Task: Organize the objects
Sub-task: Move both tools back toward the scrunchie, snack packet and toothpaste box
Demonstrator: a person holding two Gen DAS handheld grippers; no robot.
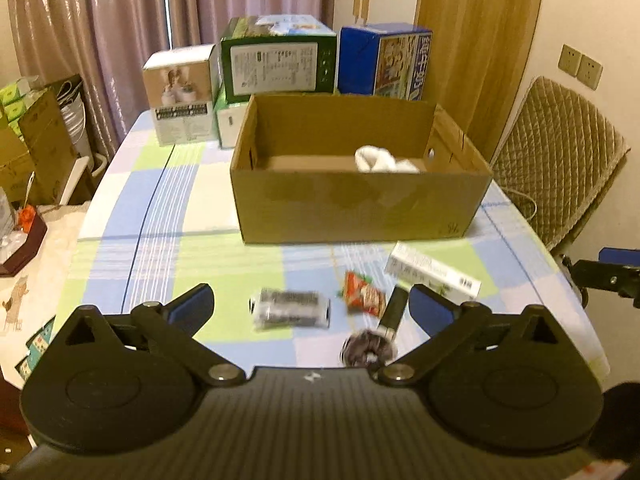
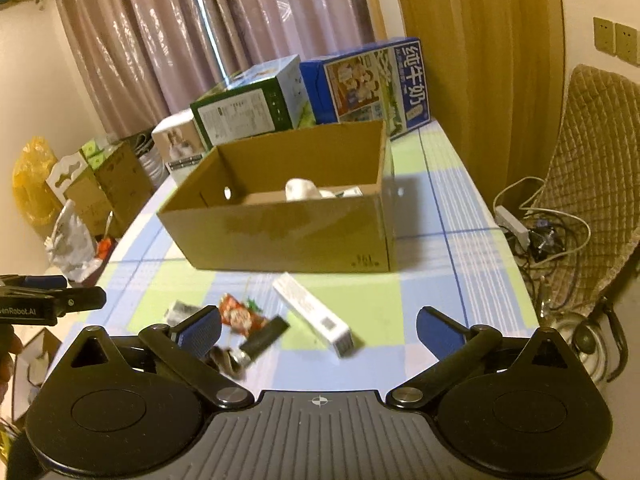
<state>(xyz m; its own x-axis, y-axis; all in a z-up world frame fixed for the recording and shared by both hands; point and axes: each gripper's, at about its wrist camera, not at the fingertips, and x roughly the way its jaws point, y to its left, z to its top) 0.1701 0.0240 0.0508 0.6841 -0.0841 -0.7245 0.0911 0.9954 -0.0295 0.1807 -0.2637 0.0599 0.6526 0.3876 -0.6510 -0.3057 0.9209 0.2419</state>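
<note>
An open brown cardboard box (image 1: 352,208) (image 2: 288,236) stands mid-table with a white cloth (image 1: 380,160) (image 2: 304,189) inside. In front of it lie a clear packet of dark items (image 1: 291,309), a red snack packet (image 1: 362,295) (image 2: 240,315), a black stick-shaped item (image 1: 394,310) (image 2: 266,338), a dark scrunchie-like ring (image 1: 366,347) (image 2: 228,360) and a long white carton (image 1: 432,274) (image 2: 314,314). My left gripper (image 1: 310,312) is open, hovering over these items. My right gripper (image 2: 318,332) is open too, with the white carton lying between its fingers' line.
Three printed cartons, white (image 1: 180,96), green (image 1: 276,60) and blue (image 1: 384,60), line the table's far edge. A quilted chair (image 1: 560,152) stands to the right, with cables (image 2: 536,232) on the floor. Boxes and bags crowd the left floor (image 2: 92,188).
</note>
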